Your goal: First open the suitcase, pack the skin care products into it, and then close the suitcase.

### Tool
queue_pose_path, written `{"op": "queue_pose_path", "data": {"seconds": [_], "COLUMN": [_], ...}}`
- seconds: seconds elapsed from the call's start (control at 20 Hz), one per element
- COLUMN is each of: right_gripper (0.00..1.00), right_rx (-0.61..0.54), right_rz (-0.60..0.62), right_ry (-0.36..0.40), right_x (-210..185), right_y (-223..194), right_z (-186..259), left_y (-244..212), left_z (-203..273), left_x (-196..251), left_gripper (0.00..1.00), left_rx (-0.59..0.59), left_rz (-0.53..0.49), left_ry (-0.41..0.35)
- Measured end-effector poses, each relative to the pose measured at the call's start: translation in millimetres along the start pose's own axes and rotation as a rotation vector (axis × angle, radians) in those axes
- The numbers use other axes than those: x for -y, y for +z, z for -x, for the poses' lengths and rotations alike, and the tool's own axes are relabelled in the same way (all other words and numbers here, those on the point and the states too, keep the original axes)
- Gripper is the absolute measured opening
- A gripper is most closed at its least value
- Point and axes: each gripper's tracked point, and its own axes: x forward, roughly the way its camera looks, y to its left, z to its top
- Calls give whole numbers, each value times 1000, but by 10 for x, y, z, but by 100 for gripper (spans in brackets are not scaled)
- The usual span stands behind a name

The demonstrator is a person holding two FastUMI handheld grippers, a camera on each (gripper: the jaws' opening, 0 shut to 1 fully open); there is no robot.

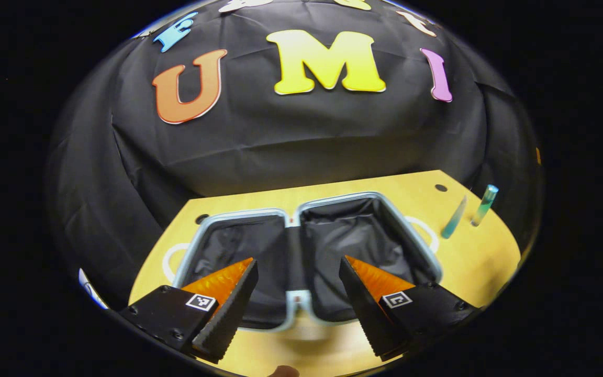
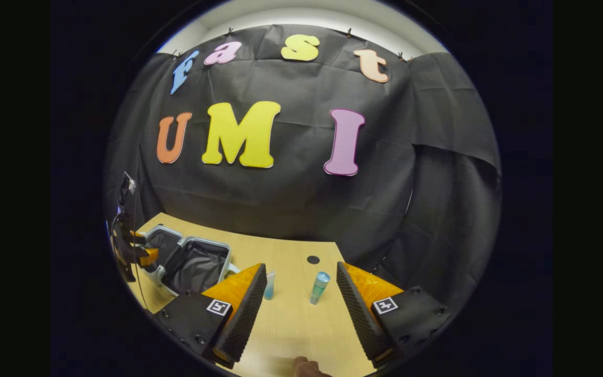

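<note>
Suitcase (image 1: 306, 256): we see both halves lying open, lower centre; nothing inside them
Obstacles: two bottles (image 2: 320, 287) stand upright, lower centre
Free lane: bare table (image 2: 291, 319) between our right gripper (image 2: 301, 283) fingers

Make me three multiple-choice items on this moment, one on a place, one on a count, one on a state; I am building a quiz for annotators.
1. Where do the skin care bottles stand?
A. inside the suitcase
B. on the table beside the suitcase
C. in the right gripper

2. How many bottles stand there?
A. two
B. four
C. none

3. How is the suitcase?
A. zipped shut
B. half open
C. open flat

Key:
1 B: the teal bottle and the second bottle stand on the table, ahead of the right gripper.
2 A: two show.
3 C: the suitcase lies with both halves spread below the left gripper.
</note>
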Motion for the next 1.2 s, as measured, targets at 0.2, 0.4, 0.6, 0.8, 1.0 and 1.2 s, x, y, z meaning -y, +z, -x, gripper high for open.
{"op": "queue_pose_path", "data": {"seconds": [0.2,0.4,0.6,0.8,1.0,1.2], "right_gripper": [80,80,80,79,80,79], "right_rx": [-19,-63,-107,-145,-179,-213], "right_rz": [-4,-31,-18,-16,-19,-50], "right_ry": [19,27,4,-15,-10,8], "right_x": [325,650,1042,1375,1527,1546], "right_y": [-144,-318,-529,-711,-910,-1079], "right_z": [-142,-243,-394,-500,-569,-670], "left_y": [160,173,-44,-236,-265,-243], "left_z": [-25,-94,-405,-939,-1303,-1560], "left_x": [981,2054,2895,3296,3368,3478], "left_gripper": [99,99,99,99,99,97], "left_rx": [32,39,0,-41,-52,-45], "left_rz": [-14,-66,-72,-40,-19,-56], "left_ry": [-82,-205,-281,-249,-200,-208]}}
